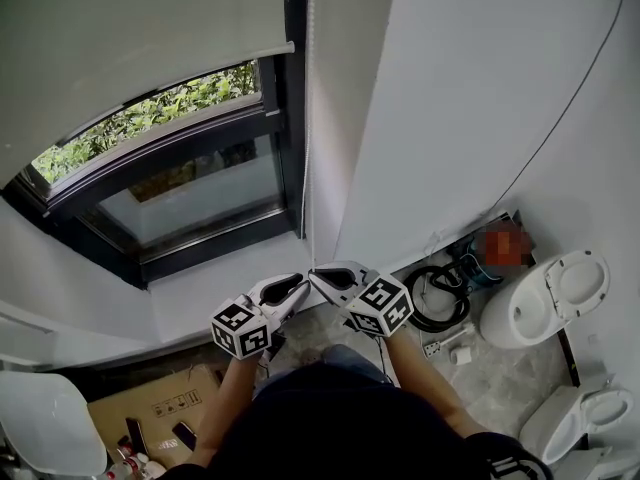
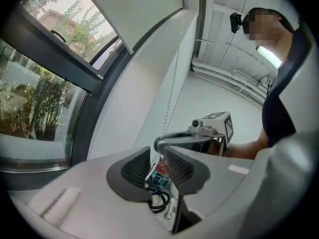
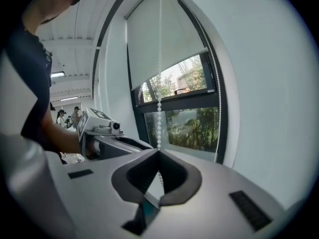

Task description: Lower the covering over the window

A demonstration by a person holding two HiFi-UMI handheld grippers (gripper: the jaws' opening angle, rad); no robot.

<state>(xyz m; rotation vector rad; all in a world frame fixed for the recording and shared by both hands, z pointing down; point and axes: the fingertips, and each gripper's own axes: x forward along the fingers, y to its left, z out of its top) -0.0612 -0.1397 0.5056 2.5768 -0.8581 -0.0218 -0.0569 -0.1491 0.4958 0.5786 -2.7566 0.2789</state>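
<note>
Head view first: the roller blind point(image 1: 130, 28) covers only the top of the window point(image 1: 190, 193), with greenery showing under its bottom bar. The left gripper point(image 1: 292, 288) and right gripper point(image 1: 320, 277) sit almost tip to tip below the bead chain point(image 1: 306, 138) at the window's right edge. Left gripper view: jaws apart, gripping nothing. Right gripper view: jaws pinched tight on the bead chain, which runs straight up in front of the blind.

The grey floor point(image 1: 500, 378) holds a white toilet point(image 1: 545, 298) at 3 o'clock and another toilet point(image 1: 585, 418) at 4 o'clock. A black hose loop point(image 1: 440, 325) lies beside the first. A cardboard box point(image 1: 150, 408) sits at 8 o'clock.
</note>
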